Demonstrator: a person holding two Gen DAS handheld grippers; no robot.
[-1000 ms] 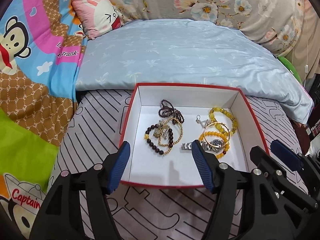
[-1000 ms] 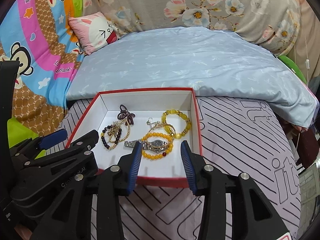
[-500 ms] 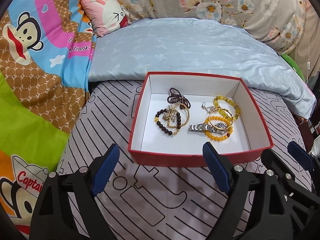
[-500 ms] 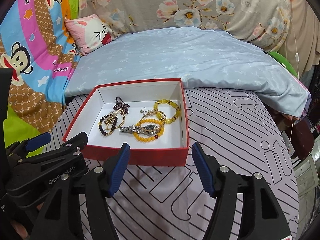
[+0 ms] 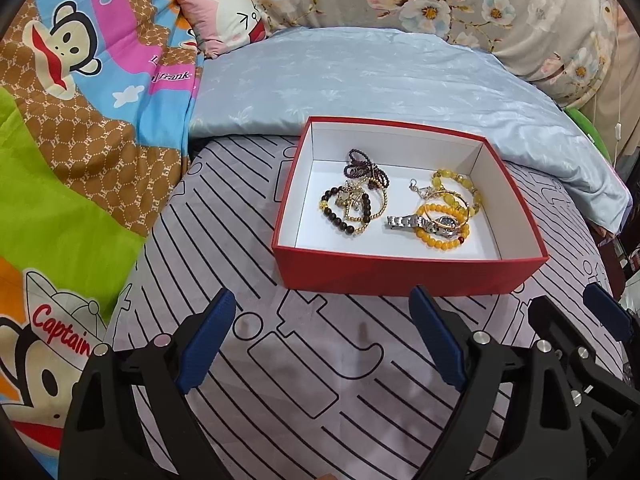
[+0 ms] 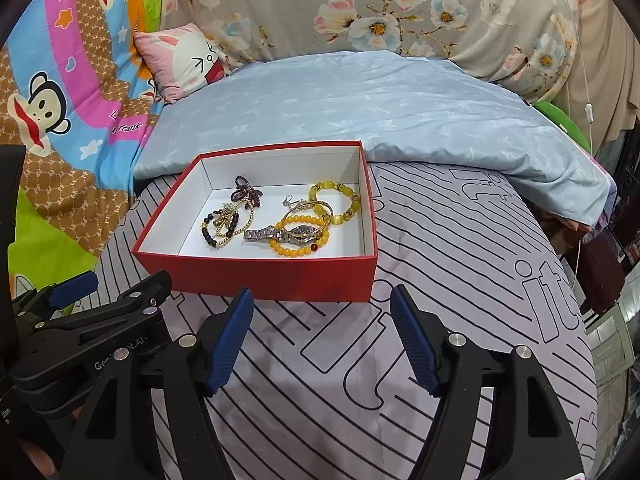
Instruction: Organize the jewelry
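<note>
Red box (image 5: 408, 272) sits on striped bed sheet (image 5: 304, 380), at 12 o'clock from my tongs. All jewelry I see is inside: dark bead bracelet with gold chain (image 5: 352, 210) at box's 9 o'clock, purple bead strand (image 5: 362, 164) toward 11, steel watch (image 5: 424, 222) and yellow bead bracelets (image 5: 452, 200) at 3.

My left tongs (image 5: 320, 344) spread wide, empty, short of box front wall. My right tongs (image 6: 322, 340) opening, nothing between pads.

No loose piece on sheet. Gathering looks done; piles tangled, sorting maybe left. No lid in view.

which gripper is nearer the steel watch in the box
Right, narrowly. The right gripper is just outside the red box before the watch; the left gripper sits lower-left, slightly farther.
</note>
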